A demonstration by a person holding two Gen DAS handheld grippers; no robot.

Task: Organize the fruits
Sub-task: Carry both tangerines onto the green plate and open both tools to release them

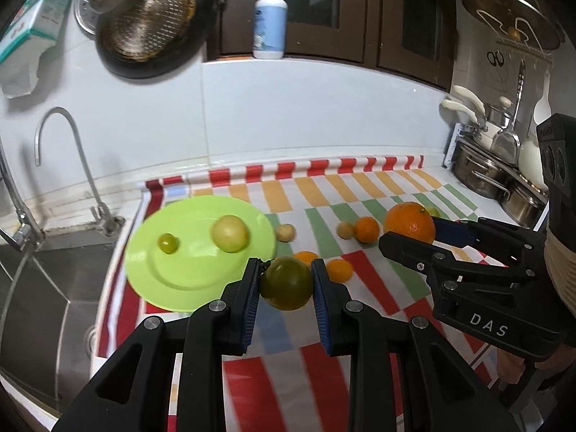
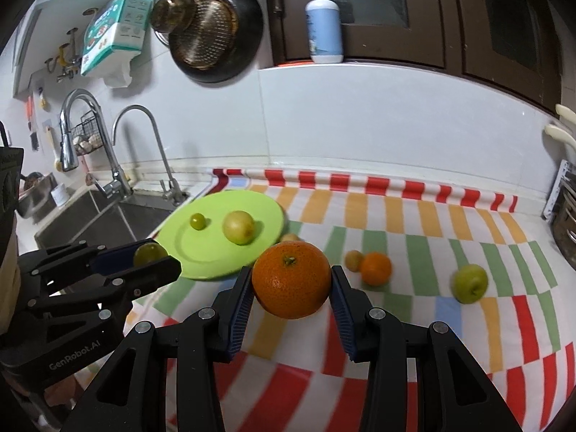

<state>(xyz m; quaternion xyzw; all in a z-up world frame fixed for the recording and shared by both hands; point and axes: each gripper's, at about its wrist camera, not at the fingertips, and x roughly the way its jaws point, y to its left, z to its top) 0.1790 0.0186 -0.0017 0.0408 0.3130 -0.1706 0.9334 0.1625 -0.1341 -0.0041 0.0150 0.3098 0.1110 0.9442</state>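
Clamped between the blue pads of the left gripper [image 1: 286, 282] is a dark green fruit [image 1: 286, 283], held above the striped cloth [image 1: 360, 288] just off the near right edge of the green plate [image 1: 187, 277]. Beside it, further right of the plate, the right gripper [image 2: 291, 280] pinches a large orange [image 2: 291, 280], also lifted clear of the cloth.

On the plate itself lie two pieces so far: a small green fruit [image 1: 167, 243] towards its left side and a pale yellow-green fruit [image 1: 229, 233] near its middle. Both are greenish, which suggests the plate is collecting the green fruit, though that is only a guess from the colours.

Off the plate, more is left. A small tan fruit [image 1: 285, 232] sits just beside the plate's right rim. Further right of the plate, a second tan fruit [image 1: 345, 230] touches a small orange [image 1: 366, 229]. Two more little orange fruits [image 1: 339, 270] lie near the plate's near right edge, partly hidden behind the left gripper. A green apple [image 2: 469, 283] lies well apart from the plate, on the far right of the cloth.

So the job looks under halfway: two pieces placed, two in hand, and about six loose on the cloth. No second dish for the orange fruit shows in either view.
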